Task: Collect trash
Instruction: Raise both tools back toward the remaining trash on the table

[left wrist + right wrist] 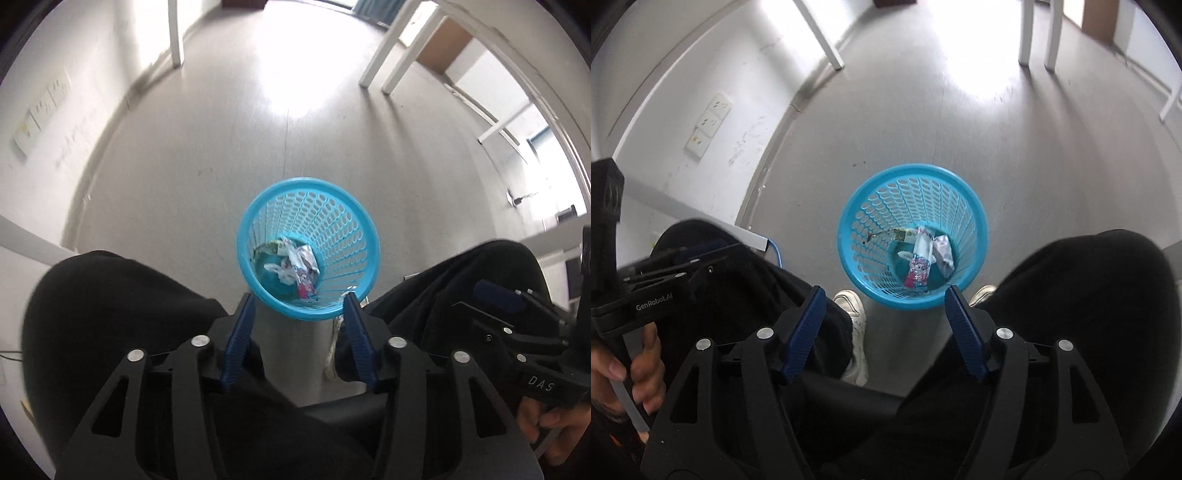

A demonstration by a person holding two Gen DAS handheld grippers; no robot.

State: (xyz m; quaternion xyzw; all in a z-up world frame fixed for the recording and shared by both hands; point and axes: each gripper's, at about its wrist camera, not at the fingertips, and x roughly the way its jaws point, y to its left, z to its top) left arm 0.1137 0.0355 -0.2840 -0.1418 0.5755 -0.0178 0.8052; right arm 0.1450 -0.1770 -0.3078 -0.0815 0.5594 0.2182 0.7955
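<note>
Left gripper [299, 301] and right gripper [884, 293] both gape, released, holding nothing. At 12 o'clock just beyond the fingertips, a blue basket [334, 218] [882, 206] stands on the floor [221, 147], wrappers [301, 267] [921, 258] inside.

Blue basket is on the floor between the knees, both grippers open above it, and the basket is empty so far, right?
Not quite: the blue basket is not empty. The right wrist view shows several crumpled wrappers lying at its bottom. The rest holds: it stands on the floor between the knees, and the left gripper and right gripper are both open above it.
</note>
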